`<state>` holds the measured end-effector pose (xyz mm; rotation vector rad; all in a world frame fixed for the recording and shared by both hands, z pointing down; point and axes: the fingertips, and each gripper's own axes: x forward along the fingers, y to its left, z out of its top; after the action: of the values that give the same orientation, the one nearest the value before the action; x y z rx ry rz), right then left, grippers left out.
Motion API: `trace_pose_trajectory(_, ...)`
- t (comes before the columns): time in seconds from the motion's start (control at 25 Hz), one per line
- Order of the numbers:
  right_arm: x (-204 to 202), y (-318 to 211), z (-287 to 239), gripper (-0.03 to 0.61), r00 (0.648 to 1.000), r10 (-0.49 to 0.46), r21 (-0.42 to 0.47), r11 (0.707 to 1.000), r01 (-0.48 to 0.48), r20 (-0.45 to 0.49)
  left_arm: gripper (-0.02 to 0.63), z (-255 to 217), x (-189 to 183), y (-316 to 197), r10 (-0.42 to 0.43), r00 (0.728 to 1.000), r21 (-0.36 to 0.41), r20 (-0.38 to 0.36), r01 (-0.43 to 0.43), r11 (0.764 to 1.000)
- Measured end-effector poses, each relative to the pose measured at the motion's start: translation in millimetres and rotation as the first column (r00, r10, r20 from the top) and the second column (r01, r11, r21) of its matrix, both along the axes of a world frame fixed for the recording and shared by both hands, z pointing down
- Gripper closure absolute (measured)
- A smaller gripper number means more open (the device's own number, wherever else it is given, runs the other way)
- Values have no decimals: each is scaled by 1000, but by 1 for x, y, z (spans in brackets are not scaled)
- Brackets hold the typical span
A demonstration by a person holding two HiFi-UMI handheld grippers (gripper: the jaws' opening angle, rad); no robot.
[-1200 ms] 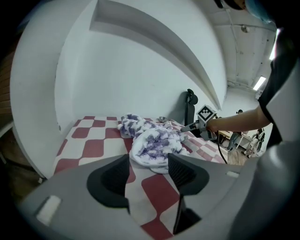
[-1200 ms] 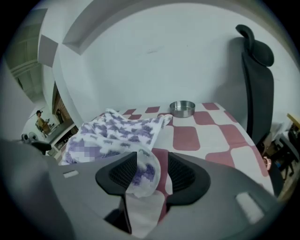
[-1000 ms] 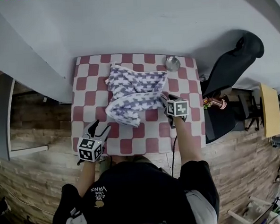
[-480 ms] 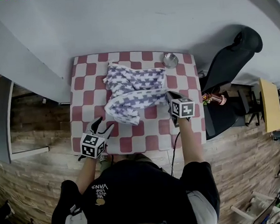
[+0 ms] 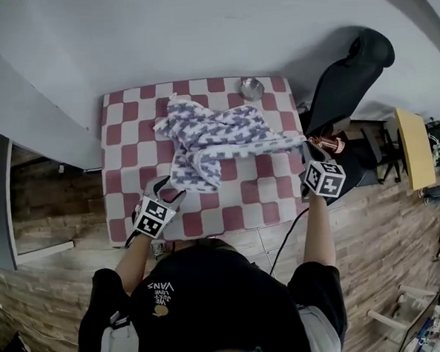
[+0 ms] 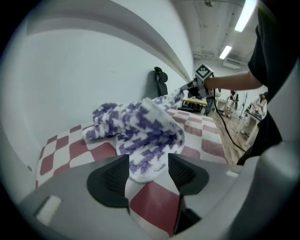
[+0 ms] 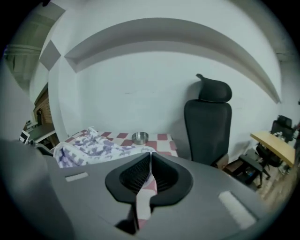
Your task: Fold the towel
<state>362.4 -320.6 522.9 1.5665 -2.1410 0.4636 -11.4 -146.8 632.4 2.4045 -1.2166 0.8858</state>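
A purple-and-white patterned towel (image 5: 218, 138) lies crumpled on the red-and-white checked table (image 5: 241, 215). One corner is drawn out to the right, past the table's edge. My right gripper (image 5: 306, 150) is shut on that corner and held above the table; its jaws have just closed on it. In the right gripper view the jaws (image 7: 150, 157) meet on a thin strip of towel (image 7: 89, 147). My left gripper (image 5: 169, 191) stands open at the towel's near-left fold. That fold (image 6: 140, 124) lies between the open left gripper's (image 6: 148, 161) pads without being pressed.
A small steel bowl (image 5: 252, 88) stands at the table's far right corner, also in the right gripper view (image 7: 139, 137). A black office chair (image 5: 348, 82) stands just right of the table, and a yellow wooden tabletop (image 5: 412, 152) beyond it. A white wall runs behind.
My right gripper closed on the towel's right corner, then rose and moved right, stretching it past the table's edge. My left gripper moved forward to the towel's near fold.
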Motion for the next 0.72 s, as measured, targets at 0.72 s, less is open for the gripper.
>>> trace_pose_trajectory(0.72, 104, 78, 8, 560, 962, 270, -9, 963, -270, 34, 418, 50, 20, -8, 372, 924, -157, 85, -356, 921)
